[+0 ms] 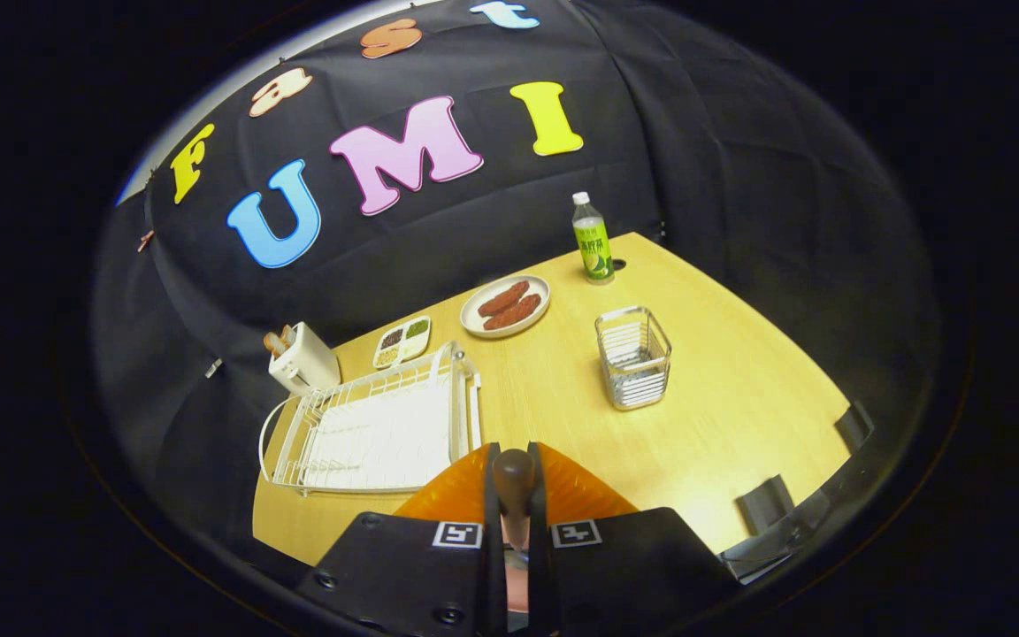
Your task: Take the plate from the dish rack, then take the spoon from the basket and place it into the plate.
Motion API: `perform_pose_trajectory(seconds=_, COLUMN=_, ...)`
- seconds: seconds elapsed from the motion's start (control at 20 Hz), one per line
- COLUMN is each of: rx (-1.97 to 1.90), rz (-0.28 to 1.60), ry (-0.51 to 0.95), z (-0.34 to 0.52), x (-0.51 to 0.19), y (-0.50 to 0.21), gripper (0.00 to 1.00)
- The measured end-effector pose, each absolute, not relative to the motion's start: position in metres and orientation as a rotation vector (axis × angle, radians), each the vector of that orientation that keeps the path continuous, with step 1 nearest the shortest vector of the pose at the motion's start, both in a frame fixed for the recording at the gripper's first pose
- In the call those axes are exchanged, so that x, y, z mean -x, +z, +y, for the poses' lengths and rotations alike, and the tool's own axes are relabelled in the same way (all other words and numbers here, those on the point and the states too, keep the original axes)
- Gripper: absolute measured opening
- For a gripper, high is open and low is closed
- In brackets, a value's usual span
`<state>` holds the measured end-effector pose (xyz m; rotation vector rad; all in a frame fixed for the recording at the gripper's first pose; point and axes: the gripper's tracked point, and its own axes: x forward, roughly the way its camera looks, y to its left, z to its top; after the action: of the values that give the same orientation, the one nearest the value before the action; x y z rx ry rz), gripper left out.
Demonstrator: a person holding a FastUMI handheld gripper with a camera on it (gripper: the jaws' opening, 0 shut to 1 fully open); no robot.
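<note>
My gripper (515, 509) is shut on the spoon (514, 471), whose rounded brown handle end sticks up between the two fingers. The rest of the spoon is hidden. Right beneath and just ahead of the fingers lies the orange ribbed plate (450, 497) on the wooden table, its rim showing on both sides of the fingers. The white wire dish rack (377, 433) stands beyond the plate to the left with nothing in it. The metal wire basket (633, 356) stands further ahead to the right, apart from the plate.
A white toaster (302, 358) with bread stands behind the rack. Further back are a small divided dish (402, 341), an oval plate of sausages (506, 305) and a green-labelled bottle (592, 239). Black clamps (764, 502) grip the table's right edge. Bare tabletop (739, 398) lies around the basket.
</note>
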<state>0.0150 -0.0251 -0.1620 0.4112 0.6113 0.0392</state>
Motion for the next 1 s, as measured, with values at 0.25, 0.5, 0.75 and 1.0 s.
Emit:
perform_pose_trajectory(seconds=0.25, rx=-0.503, rz=0.682, ry=0.002, z=-0.002, x=-0.01, y=-0.211, gripper=0.14)
perform_pose_trajectory(seconds=0.5, rx=-0.549, rz=0.748, ry=-0.031, z=0.006, x=-0.007, y=-0.241, gripper=0.14)
perform_pose_trajectory(seconds=0.75, rx=-0.534, rz=0.755, ry=-0.05, z=-0.003, x=-0.007, y=-0.24, gripper=0.33)
perform_pose_trajectory(seconds=1.0, rx=-0.382, rz=0.704, ry=-0.085, z=-0.026, x=0.001, y=-0.221, gripper=0.99)
